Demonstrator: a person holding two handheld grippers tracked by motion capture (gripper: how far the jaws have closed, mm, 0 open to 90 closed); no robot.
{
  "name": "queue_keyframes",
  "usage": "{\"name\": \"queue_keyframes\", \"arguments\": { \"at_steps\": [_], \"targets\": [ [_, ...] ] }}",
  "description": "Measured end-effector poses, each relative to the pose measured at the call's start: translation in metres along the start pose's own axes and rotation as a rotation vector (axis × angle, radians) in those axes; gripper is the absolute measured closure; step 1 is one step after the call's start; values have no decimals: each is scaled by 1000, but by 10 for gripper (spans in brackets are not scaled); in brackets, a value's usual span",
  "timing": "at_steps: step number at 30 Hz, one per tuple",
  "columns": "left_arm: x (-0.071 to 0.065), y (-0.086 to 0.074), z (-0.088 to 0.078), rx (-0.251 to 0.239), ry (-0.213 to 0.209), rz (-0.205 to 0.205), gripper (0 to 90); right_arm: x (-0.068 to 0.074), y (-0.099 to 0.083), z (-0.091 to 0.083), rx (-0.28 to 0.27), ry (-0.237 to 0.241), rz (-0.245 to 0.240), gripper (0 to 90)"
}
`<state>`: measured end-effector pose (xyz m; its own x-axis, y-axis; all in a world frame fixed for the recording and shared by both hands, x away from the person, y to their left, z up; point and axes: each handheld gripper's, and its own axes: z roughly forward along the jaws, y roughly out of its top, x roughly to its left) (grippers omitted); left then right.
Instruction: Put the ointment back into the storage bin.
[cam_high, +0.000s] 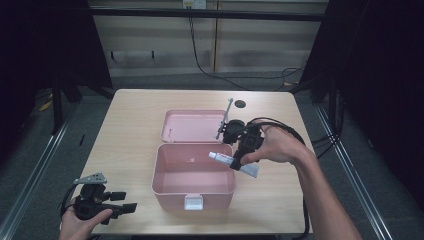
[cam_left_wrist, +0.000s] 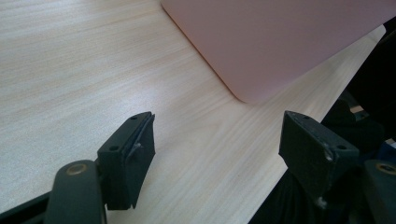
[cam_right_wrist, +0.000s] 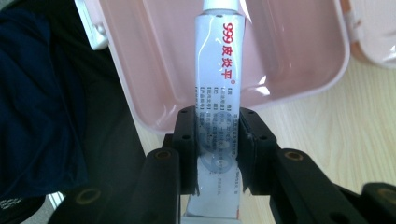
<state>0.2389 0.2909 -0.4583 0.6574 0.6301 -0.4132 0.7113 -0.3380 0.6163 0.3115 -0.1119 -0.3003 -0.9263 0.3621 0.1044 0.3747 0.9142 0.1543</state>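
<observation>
High view listing: right gripper (cam_high: 236, 162) is clamping its jaws on a white ointment tube (cam_high: 233, 164) over the right rim of the open pink box (cam_high: 193, 189), carrying step, lowering and release apparently coming next; left gripper (cam_high: 120, 201) is resting wide open, empty, left of the box.

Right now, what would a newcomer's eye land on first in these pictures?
The open pink box at the table's middle, lid laid back behind it. Over its right rim the right tongs are shut on a white tube with red print, cap toward the box. The left tongs rest open at the table's near left corner.
</observation>
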Motion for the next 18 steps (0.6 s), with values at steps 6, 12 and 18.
{"name": "queue_keyframes", "arguments": {
  "at_steps": [6,12,18],
  "targets": [
    [0,0,0,-1,-4,-1,267,7,16,2,4,11,-33,714],
    [0,0,0,-1,-5,2,267,14,27,6,7,22,-86,714],
    [0,0,0,-2,-5,-1,267,16,37,12,7,26,-103,714]
  ]
}}
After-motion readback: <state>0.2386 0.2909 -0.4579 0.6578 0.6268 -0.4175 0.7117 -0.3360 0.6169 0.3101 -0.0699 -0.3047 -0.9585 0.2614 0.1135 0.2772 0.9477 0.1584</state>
